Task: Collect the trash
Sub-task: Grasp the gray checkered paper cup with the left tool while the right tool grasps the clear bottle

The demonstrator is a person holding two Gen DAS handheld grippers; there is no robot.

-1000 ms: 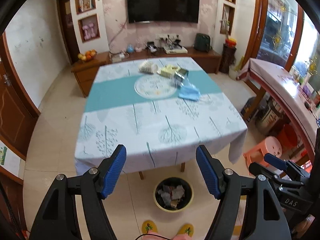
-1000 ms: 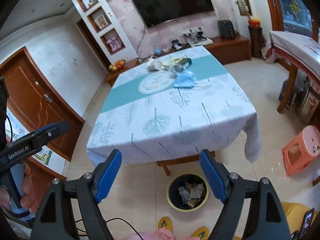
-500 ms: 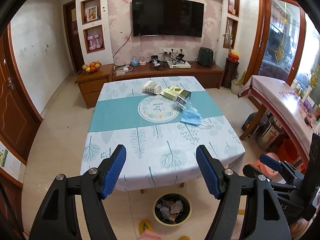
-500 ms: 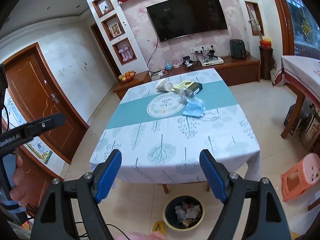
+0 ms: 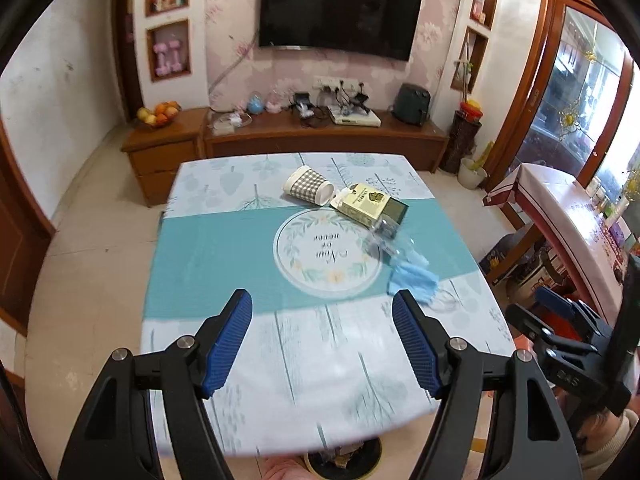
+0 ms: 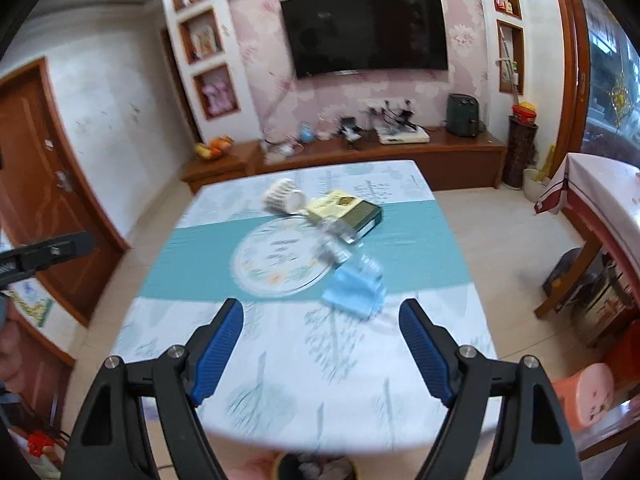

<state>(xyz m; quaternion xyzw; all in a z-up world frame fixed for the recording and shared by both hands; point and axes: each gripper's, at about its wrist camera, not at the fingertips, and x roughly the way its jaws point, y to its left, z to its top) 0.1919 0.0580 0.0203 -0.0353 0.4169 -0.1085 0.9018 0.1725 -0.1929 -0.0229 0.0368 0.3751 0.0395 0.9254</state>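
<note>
Trash bin [image 5: 340, 460] mostly hidden under the table [image 5: 280, 380] near edge and cut by the frame bottom; contents unreadable. Right wrist view motion-blurred: paper cup [image 6: 283, 197], box [image 6: 344, 209] and blue face mask [image 6: 352, 292] smeared, box print illegible. Clear plastic item [image 5: 386, 240] by the box too transparent to identify. Right gripper [image 5: 560, 320] partly cut off at frame edge.

Matt printed cloth tablecloth [image 5: 224, 240]

Wall-mounted television [image 5: 340, 10], fruit bowl [image 5: 157, 115] on wooden cabinet [image 5: 164, 152], pink plastic stool [image 6: 584, 394], brown door [image 6: 44, 184]
</note>
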